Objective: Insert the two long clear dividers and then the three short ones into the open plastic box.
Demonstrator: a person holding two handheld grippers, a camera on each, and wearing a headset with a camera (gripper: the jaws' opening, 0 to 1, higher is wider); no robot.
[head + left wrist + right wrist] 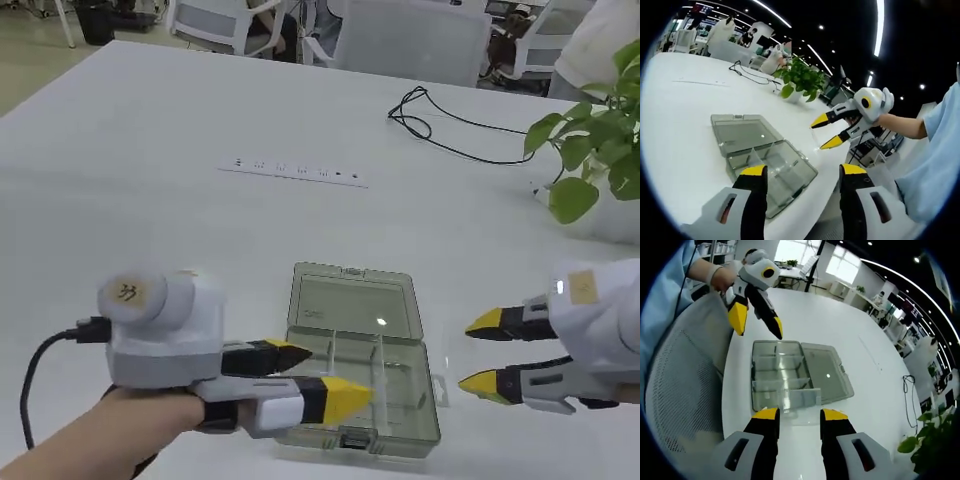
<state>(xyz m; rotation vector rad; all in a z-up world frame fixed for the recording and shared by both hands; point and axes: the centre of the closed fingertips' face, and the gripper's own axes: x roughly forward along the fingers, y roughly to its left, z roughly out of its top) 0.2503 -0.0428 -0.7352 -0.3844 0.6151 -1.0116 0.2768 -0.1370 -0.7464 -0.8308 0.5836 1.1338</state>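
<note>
Centrally, the open plastic box (432, 402) was seen on the white table (150, 150), its lid (350, 300) folded back toward 12 o'clock, with standing dividers (380, 352) set upright in its tray. The left gripper (325, 375) was held over the box's 7 o'clock corner, jaws spread and empty. The right gripper (478, 352) was positioned just beside the box at its 3 o'clock, jaws apart. A loose divider (801, 402) was seen between its tips, at 12 o'clock in the right gripper view. Whether it was pinched could not be told.
</note>
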